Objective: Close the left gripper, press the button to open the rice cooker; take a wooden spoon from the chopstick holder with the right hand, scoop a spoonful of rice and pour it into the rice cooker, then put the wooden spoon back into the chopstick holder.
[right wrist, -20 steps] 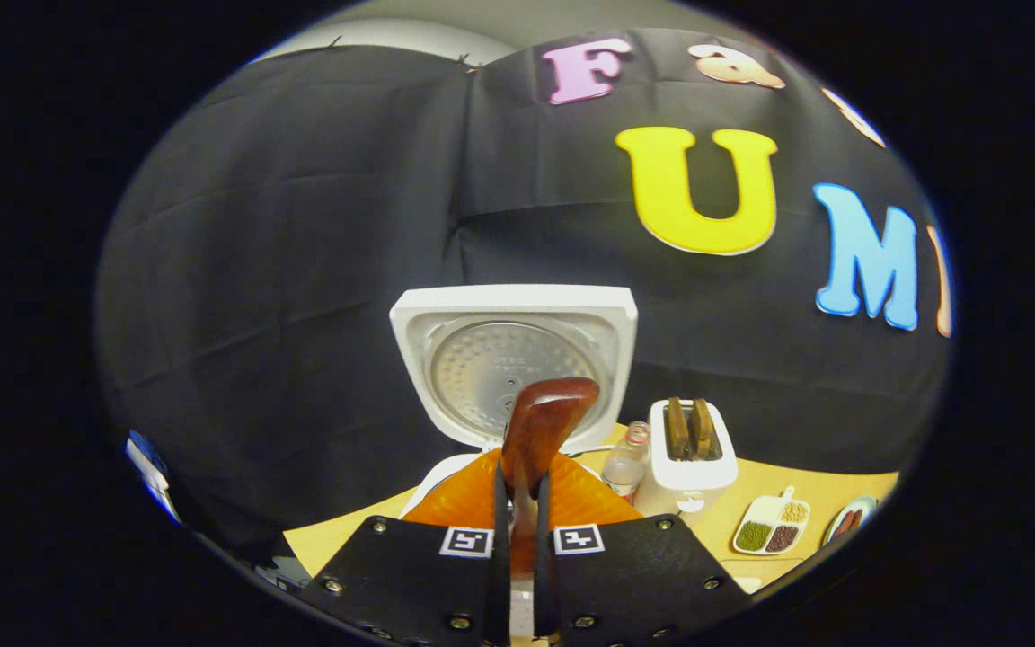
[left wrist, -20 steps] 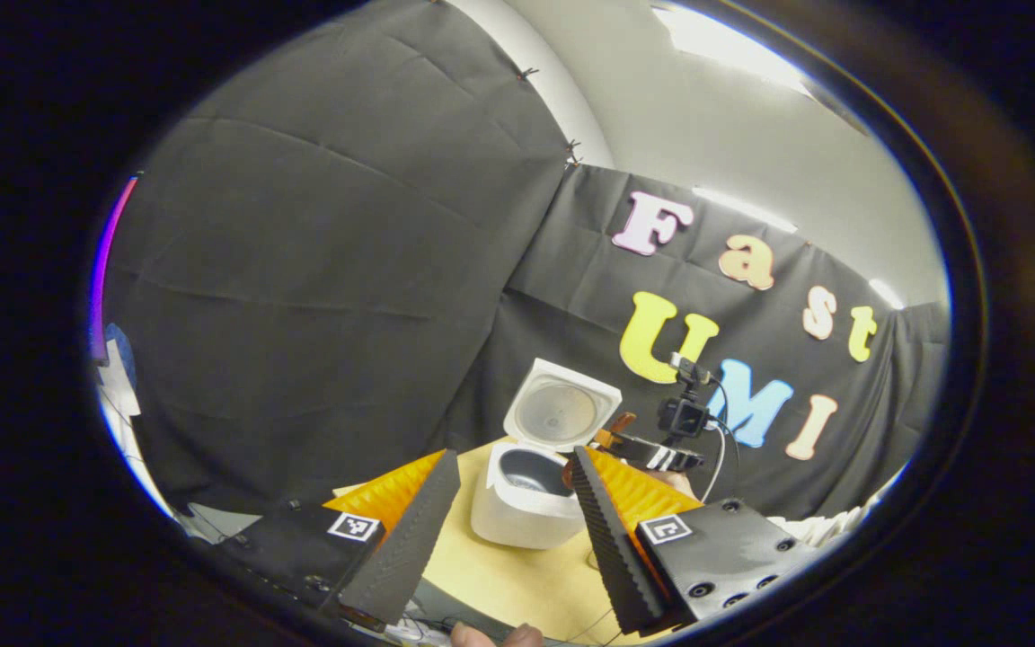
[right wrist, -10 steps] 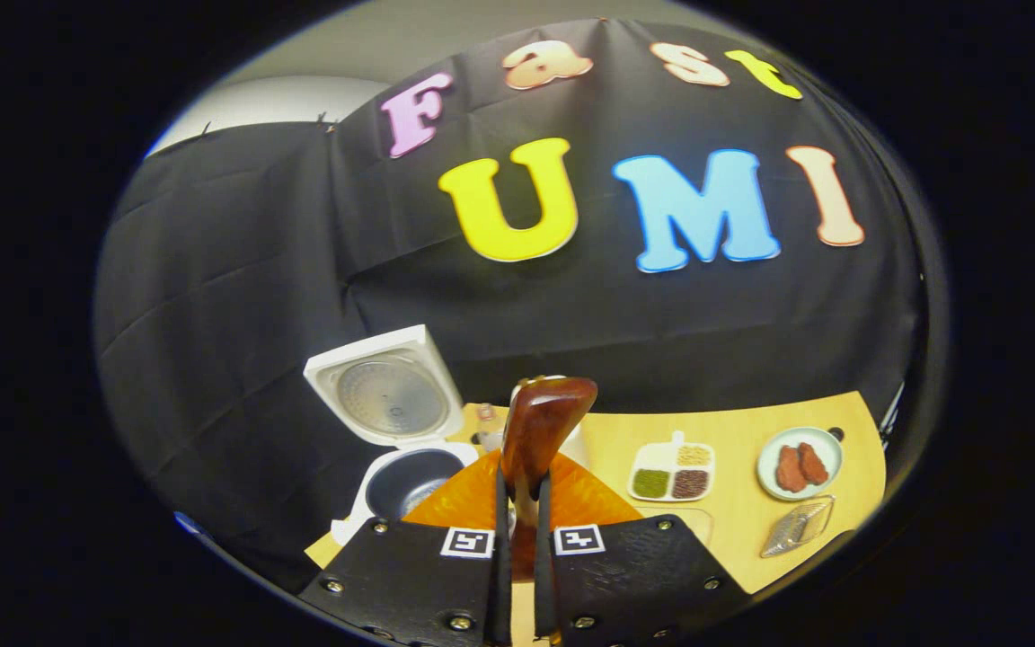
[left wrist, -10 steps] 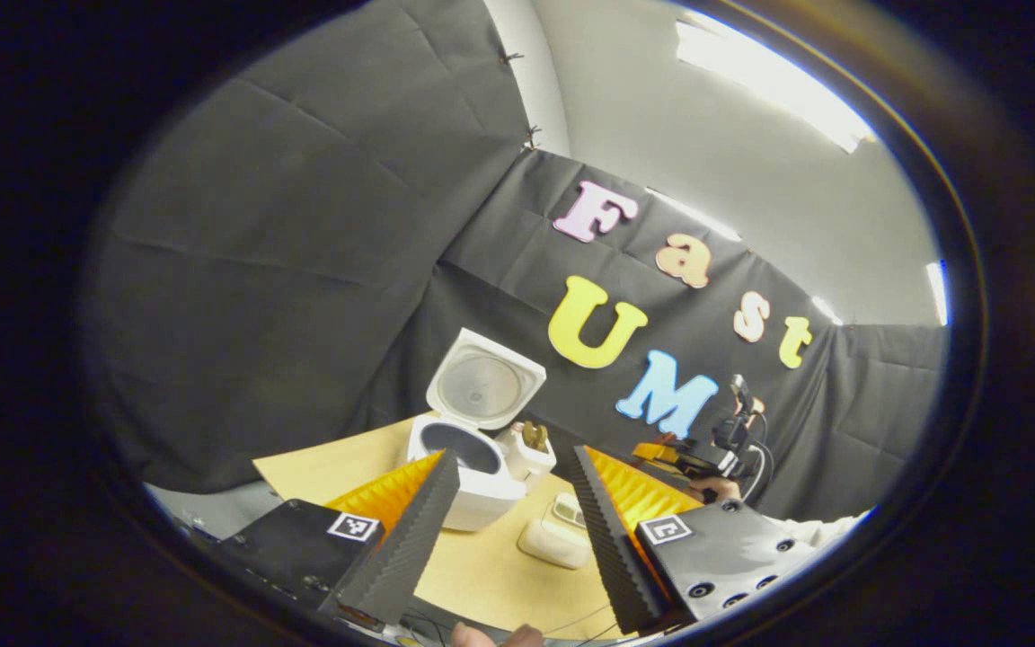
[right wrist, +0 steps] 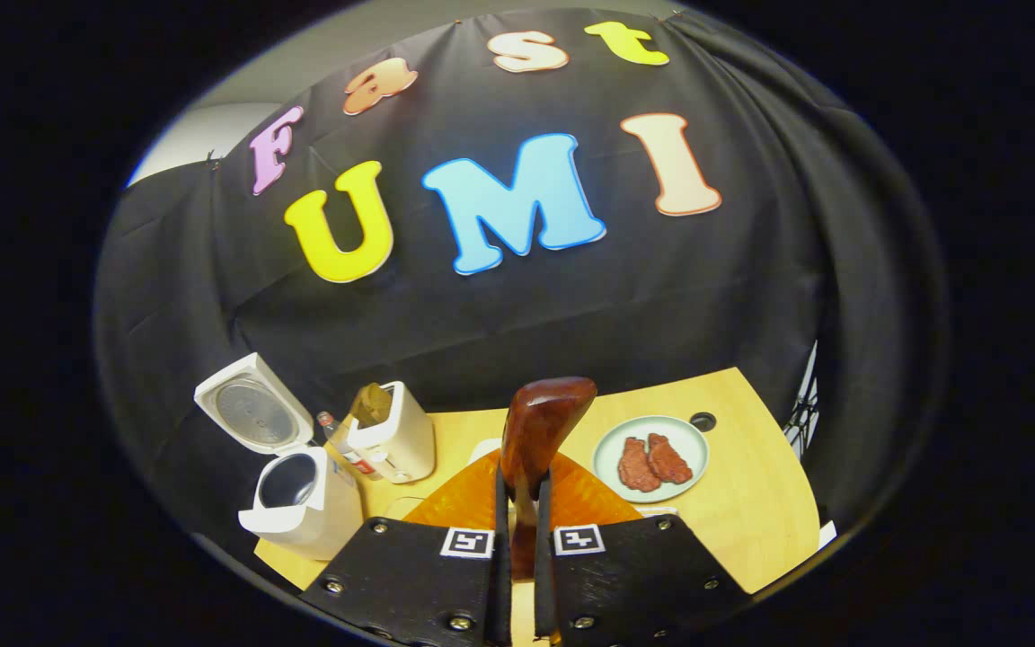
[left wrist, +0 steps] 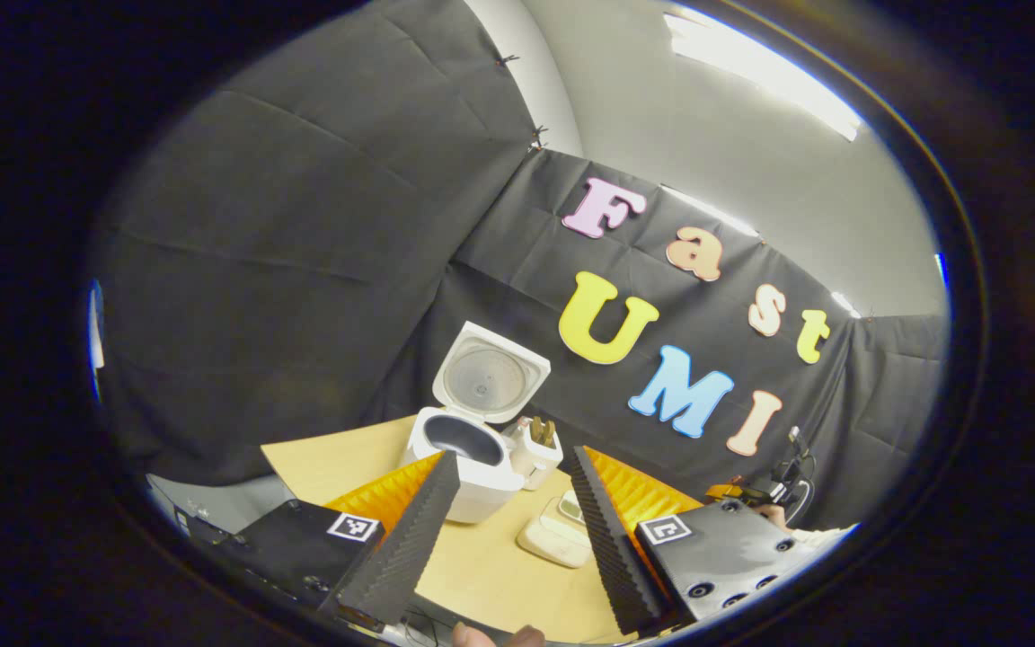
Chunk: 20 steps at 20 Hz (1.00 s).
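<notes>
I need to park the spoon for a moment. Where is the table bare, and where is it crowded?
The table is bare along its right edge, beside the plate of meat. The front-left corner, left of the rice cooker, is bare too. It is crowded where the cooker, a bottle and the toaster stand together.

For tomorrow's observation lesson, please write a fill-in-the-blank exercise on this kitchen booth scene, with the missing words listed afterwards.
1. The lid of the white rice cooker stands ____.
2. The right gripper is shut on the handle of a brown wooden ____.
3. The left gripper has its fingers ____, with nothing between them.
4. The round pale plate on the yellow wooden table holds ____ reddish pieces of food.

Missing words: open; spoon; apart; two
</notes>
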Motion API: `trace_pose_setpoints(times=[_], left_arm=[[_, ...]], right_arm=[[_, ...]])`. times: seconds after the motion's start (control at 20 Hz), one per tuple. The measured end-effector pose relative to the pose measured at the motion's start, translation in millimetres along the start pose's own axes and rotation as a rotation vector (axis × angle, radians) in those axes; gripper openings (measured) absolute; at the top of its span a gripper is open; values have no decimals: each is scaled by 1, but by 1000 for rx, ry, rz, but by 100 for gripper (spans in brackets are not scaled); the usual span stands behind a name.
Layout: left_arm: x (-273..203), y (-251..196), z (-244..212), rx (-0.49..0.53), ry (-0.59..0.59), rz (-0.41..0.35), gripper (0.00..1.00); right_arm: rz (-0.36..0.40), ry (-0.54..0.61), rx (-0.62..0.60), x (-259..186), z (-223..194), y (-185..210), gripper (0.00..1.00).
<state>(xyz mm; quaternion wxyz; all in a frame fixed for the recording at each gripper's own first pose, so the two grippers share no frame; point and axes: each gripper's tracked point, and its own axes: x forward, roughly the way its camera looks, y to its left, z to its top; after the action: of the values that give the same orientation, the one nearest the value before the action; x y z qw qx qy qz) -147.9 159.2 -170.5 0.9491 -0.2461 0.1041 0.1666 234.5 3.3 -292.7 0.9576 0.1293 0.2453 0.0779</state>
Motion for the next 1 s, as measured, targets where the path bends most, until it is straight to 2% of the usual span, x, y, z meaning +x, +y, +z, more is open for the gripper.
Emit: trace_pose_setpoints(times=[0.15, 0.2, 0.25, 0.3, 0.45, 0.5, 0.55, 0.65, 0.7, 0.95, 1.0], left_arm=[[-1, -36, -15, 1, -7, 51, 89], [-2, -48, -17, -6, -16, 62, 96], [-5, -59, -19, -14, -24, 73, 96], [-8, -70, -26, -16, -20, 86, 83], [-12, -89, -42, 17, 6, 126, 82], [-13, -96, -52, 37, 29, 130, 96], [-14, -104, -59, 64, 51, 133, 89], [-15, -117, -67, 105, 77, 137, 89], [-16, -124, -69, 114, 88, 136, 82], [-21, -129, -78, 144, 115, 152, 82], [-22, -130, -79, 147, 115, 155, 96]], right_arm=[[-7, 47, 6, 15, -21, -40, 10], [2, 55, 6, 23, -25, -47, 10], [2, 60, -6, 27, -28, -57, 10], [-3, 57, -23, 32, -30, -67, 10], [-4, 79, -18, 48, -42, -89, 11], [0, 94, -2, 53, -47, -94, 10], [-1, 102, 15, 60, -52, -99, 10], [-11, 123, 36, 70, -63, -108, 10], [-14, 138, 49, 75, -71, -111, 10], [-38, 192, 124, 85, -98, -128, 10], [-45, 205, 144, 84, -103, -131, 10]])
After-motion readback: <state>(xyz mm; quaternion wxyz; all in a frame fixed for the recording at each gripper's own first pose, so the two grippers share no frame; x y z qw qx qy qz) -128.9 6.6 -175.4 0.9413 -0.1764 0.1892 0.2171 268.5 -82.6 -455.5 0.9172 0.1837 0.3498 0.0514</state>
